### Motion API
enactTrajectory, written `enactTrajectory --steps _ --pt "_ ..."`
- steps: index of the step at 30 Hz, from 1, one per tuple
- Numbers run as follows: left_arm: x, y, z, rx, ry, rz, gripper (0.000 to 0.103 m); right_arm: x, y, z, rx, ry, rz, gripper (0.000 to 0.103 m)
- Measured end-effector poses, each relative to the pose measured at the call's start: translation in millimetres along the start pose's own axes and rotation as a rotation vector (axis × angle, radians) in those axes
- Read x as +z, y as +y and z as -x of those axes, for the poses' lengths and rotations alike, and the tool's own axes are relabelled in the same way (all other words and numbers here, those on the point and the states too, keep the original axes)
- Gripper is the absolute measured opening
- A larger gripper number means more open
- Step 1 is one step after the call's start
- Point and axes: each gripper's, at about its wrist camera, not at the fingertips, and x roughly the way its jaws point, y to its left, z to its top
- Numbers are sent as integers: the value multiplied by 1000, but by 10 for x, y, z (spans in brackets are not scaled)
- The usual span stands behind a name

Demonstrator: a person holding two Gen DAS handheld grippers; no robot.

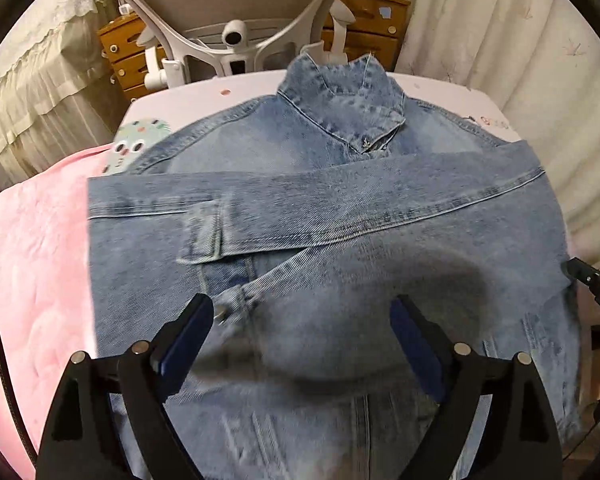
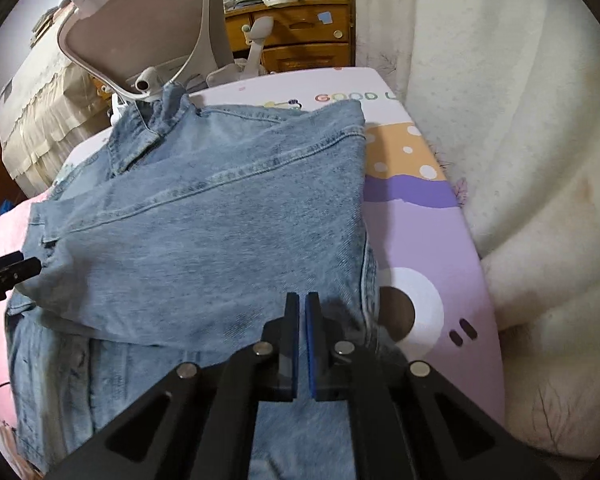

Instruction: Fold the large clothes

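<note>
A light blue denim jacket (image 1: 320, 216) lies on the table with its collar (image 1: 352, 96) at the far end and both sleeves folded across its body. My left gripper (image 1: 302, 320) is open and empty, hovering over the jacket's lower half. My right gripper (image 2: 302, 304) is shut with nothing visible between its pads, just above the jacket's (image 2: 204, 208) right lower part. Its tip shows at the right edge of the left wrist view (image 1: 584, 276). The left gripper's tip shows at the left edge of the right wrist view (image 2: 16, 266).
The table has a pastel cartoon mat (image 2: 420, 216). A pink blanket (image 1: 36, 264) lies left of the jacket. A white office chair (image 1: 236, 12) stands behind the table, with wooden drawers (image 2: 304, 36) behind it. White curtains (image 2: 520, 160) hang on the right.
</note>
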Motion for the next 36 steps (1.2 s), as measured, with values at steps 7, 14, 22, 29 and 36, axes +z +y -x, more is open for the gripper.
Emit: enactTrajectory --steps 7,14,22,29,36 --pt "-130 153 588 -7 -50 -18 89 -96 249 580 0 -94 -44 8" --pt "-340 363 1242 17 -146 1 89 -229 490 1169 26 -194 -106 22" --pt "-731 609 1923 98 -292 84 89 -334 624 1598 71 -233 -34 27" --pt "-1358 938 2199 127 -297 255 89 -556 413 1768 95 -253 14 29" --pt "-1944 1057 2032 170 -219 325 89 -1043 117 1638 97 -168 23 37"
